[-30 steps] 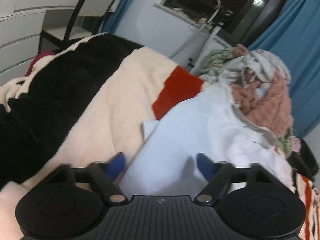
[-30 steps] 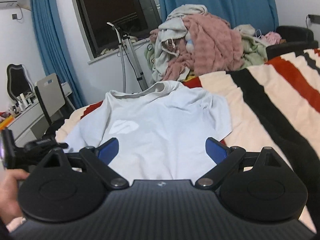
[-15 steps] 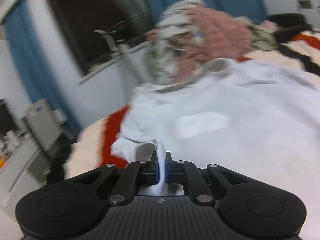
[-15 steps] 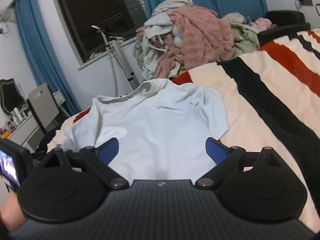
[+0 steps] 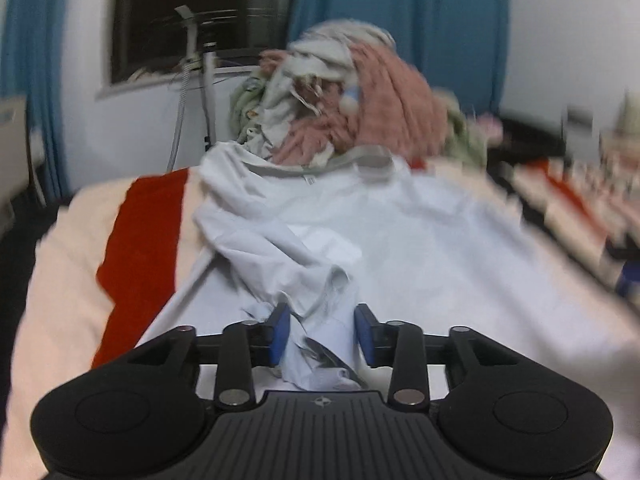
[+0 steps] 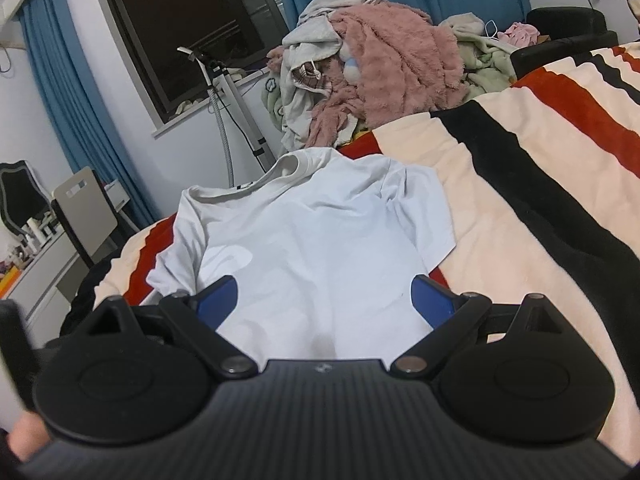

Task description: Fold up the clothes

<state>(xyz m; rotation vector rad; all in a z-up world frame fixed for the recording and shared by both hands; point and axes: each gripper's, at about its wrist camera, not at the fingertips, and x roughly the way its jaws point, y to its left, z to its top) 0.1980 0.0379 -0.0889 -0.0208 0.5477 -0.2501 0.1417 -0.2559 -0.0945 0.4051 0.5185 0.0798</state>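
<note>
Left gripper (image 5: pixel 322 334) jaws opening, bunched shirt (image 5: pixel 420 248) sleeve between them; right gripper (image 6: pixel 324 298) jaws wide over flat shirt; laundry pile (image 6: pixel 380 68) beyond.

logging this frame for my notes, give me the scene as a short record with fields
surface: striped blanket on a bed
garment: white t-shirt, lying collar away from the cameras
left sleeve side: bunched and pulled in over the shirt body
right sleeve side: flat on the blanket
left gripper: jaws opening, crumpled shirt fabric between them
right gripper: open, above the shirt's near edge, holding nothing
background: clothes pile behind the collar, blue curtains, dark window
</note>
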